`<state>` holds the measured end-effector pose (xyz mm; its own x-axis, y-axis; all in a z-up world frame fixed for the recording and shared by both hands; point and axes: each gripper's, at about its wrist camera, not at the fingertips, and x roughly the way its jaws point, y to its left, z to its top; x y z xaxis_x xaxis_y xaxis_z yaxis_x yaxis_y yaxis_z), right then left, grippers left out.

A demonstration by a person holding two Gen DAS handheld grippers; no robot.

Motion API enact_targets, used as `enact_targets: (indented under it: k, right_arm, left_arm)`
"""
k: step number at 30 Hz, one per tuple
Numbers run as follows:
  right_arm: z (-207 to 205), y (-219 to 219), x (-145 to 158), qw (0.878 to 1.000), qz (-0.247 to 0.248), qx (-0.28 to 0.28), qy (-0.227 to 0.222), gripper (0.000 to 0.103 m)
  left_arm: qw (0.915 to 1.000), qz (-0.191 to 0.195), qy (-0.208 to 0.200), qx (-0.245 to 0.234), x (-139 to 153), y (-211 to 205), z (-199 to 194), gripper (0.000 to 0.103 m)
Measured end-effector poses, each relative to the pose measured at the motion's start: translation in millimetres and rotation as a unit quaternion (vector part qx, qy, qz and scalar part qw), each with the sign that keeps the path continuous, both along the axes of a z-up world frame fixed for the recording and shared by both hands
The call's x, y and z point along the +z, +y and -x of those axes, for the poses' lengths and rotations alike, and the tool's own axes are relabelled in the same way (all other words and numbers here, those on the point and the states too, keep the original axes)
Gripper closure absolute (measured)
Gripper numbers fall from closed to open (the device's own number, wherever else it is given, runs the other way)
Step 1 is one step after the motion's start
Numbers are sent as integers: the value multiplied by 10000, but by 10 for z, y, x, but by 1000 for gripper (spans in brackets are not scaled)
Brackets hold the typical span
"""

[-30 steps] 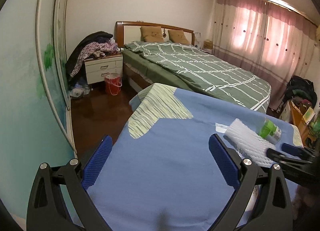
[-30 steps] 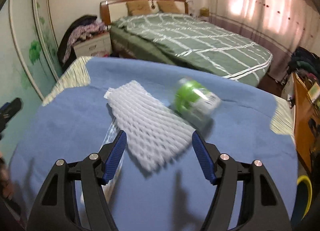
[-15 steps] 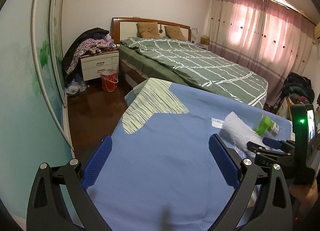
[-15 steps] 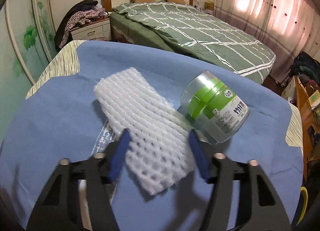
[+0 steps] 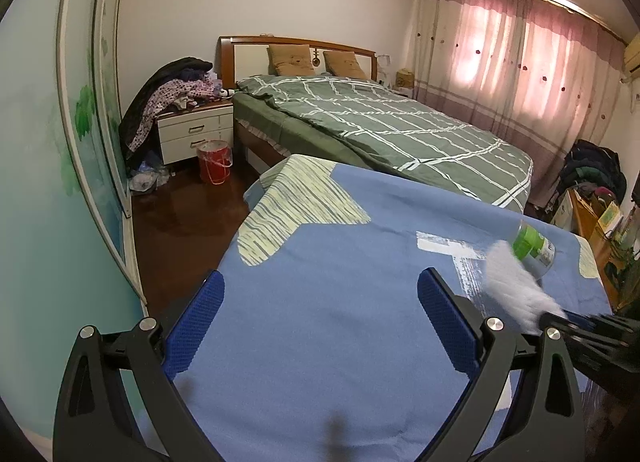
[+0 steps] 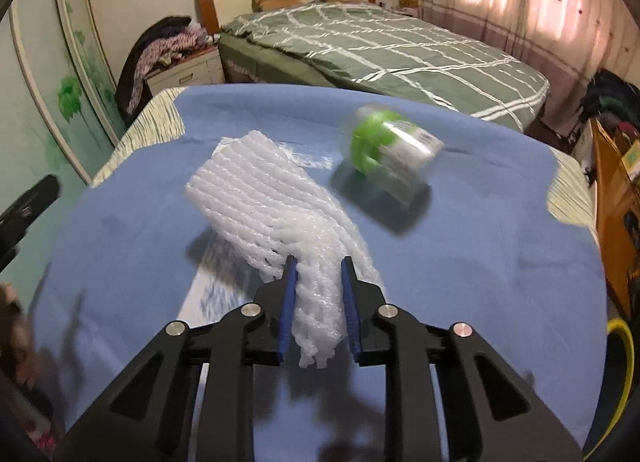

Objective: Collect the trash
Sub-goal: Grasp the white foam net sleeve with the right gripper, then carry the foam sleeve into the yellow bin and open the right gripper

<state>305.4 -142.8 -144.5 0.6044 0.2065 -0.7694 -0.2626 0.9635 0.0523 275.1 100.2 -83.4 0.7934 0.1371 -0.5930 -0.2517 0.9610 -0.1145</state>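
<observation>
The green-lidded jar (image 6: 390, 154) carried a printed label, but its lettering was too blurred to read.

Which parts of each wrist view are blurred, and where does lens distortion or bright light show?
Right wrist view: the clear plastic jar with the green lid is smeared by motion; the white foam net sleeve, pinched between the right gripper's closing jaws, is softened. Left wrist view: the sleeve blurs; the wardrobe frame bows from fisheye distortion; the pink curtains glow with backlight.

A home bedroom: made bed (image 5: 380, 130), nightstand (image 5: 196, 134), curtains (image 5: 520, 70).
</observation>
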Motion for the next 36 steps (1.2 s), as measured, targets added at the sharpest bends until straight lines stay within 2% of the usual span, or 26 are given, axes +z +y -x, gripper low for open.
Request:
enact_targets:
  k: [5,10,14,18,25,29,30,31,33,36]
  right_arm:
    - [371,-581,125,9973,-264,-612,-307,82]
    - [695,-1304,181,9831,-302,-1687,-651,82]
    - [849,-1822,161,9630,-123,-2576,-785,82]
    - [948,-2342,52,9348,-64,-3476,-723,81]
    - [1031,-2861,-118,8909,9,-4503,-587,79]
    - [1098,-3101,-187,8705,35,-4896,-510,69]
    - [1107,-3143,-205,8672,-4,-4956,-480,64]
    - [1119,-3167,-213,8658,-63,-4981,-479,60]
    - [1155,-3144,-203,8635,-88,-5014,-542,42]
    - [1174,-3083,-153,8656,-79,-4961,-675,36]
  left_arm:
    - [9999,-48,26,-113,-16,-84,8,7]
    - [9996,-123,54,-249,-34,-182,1,7]
    - [9992,-183,75,-361,-47,-251,-2,7]
    - [9989,-204,79,-410,-55,-275,2,7]
    - [9987,-178,97,-473,-63,-293,-14,7]
    - [9981,-209,120,-566,-72,-343,-21,7]
    - [9979,-221,123,-600,-76,-361,-21,7]
    - [9977,-230,127,-631,-78,-374,-24,7]
    - [9970,-277,131,-706,-89,-418,-25,7]
    - [9958,-314,173,-843,-117,-495,-23,7]
